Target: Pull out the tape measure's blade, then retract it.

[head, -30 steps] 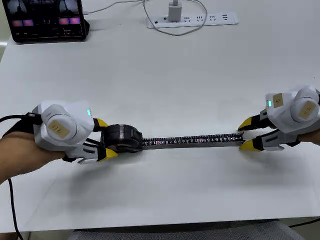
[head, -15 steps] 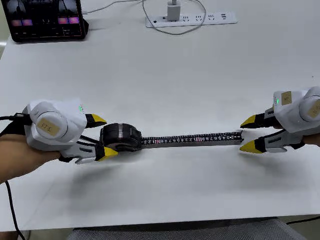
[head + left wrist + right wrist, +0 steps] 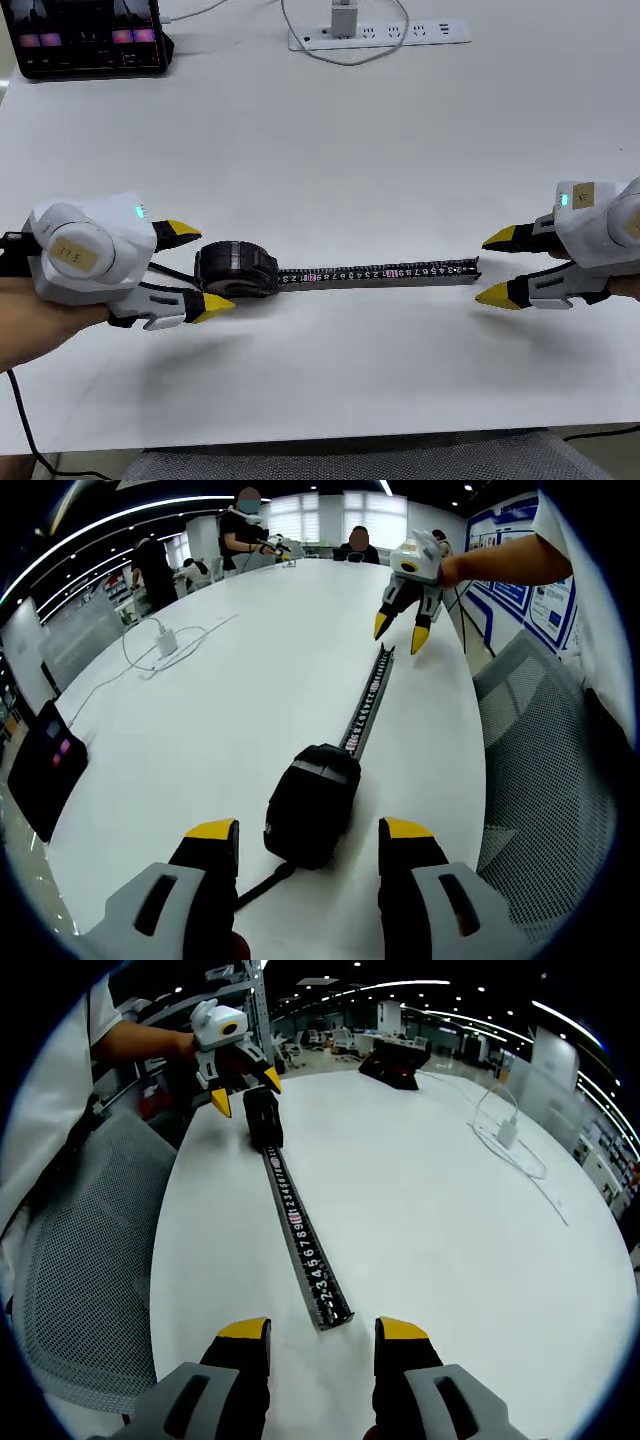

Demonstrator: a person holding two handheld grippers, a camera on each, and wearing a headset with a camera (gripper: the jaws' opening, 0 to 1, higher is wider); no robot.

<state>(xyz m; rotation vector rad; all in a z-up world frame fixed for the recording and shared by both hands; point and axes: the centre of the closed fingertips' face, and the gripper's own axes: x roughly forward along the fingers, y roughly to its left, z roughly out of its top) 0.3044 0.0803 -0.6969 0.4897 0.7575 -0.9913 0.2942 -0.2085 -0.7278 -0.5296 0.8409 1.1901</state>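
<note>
Head view, left to right: left gripper (image 3: 202, 266) is sitting just behind the tape measure case (image 3: 237, 270), fingers spread wide around its back end, not squeezing it. The blade (image 3: 380, 272) is lying pulled out flat on the table (image 3: 330, 150), running right from the case. Right gripper (image 3: 493, 267) is hovering just past the blade's far tip, fingers spread, holding nothing. My worry: nothing's pinning the case, so a fast retract could whip the blade and skid the case.

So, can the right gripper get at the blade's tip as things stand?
Probably yes: the right gripper is open and faces the tip, a short gap of bare table between them.
</note>
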